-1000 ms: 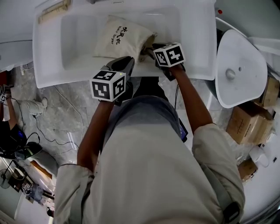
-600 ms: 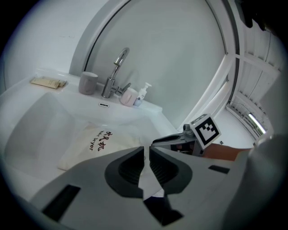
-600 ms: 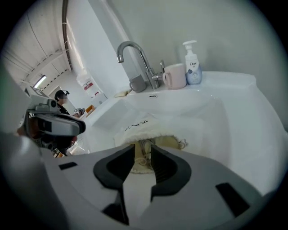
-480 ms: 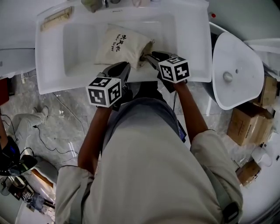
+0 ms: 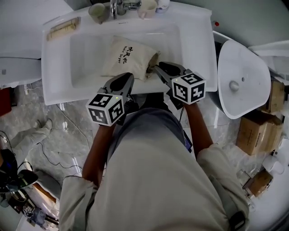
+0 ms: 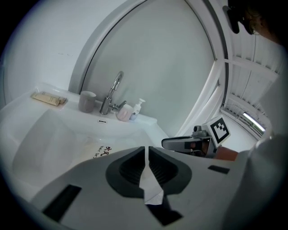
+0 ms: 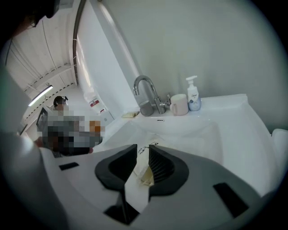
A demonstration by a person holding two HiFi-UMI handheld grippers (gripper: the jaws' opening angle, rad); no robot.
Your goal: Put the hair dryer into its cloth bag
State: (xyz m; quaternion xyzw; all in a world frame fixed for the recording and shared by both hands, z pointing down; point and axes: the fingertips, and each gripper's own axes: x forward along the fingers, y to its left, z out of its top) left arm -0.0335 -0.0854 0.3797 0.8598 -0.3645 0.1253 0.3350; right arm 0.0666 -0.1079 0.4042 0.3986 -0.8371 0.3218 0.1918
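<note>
The cream cloth bag [image 5: 126,56] with black print lies bulging in the white sink [image 5: 56,67], its mouth toward the right. The hair dryer itself does not show. My left gripper [image 5: 128,76] hovers over the sink's front rim just short of the bag, shut with nothing between its jaws [image 6: 146,148]. My right gripper [image 5: 159,67] hangs near the bag's mouth without touching it. Its jaws have just been closing and stand open on a narrow gap [image 7: 142,150], through which the bag [image 7: 145,171] shows below. The bag's print [image 6: 101,152] lies ahead of the left jaws.
A faucet [image 5: 118,5], a grey cup [image 5: 97,12], a pink mug [image 5: 146,6] and a pump bottle [image 7: 192,94] line the sink's back edge. A wrapped packet [image 5: 63,28] lies at its back left. A white oval fixture [image 5: 239,74] and cardboard boxes [image 5: 257,126] stand to the right.
Both grippers have lifted and drawn back from the bag toward the sink's front rim. The right gripper has left the bag's mouth. The bag has stayed in the basin.
</note>
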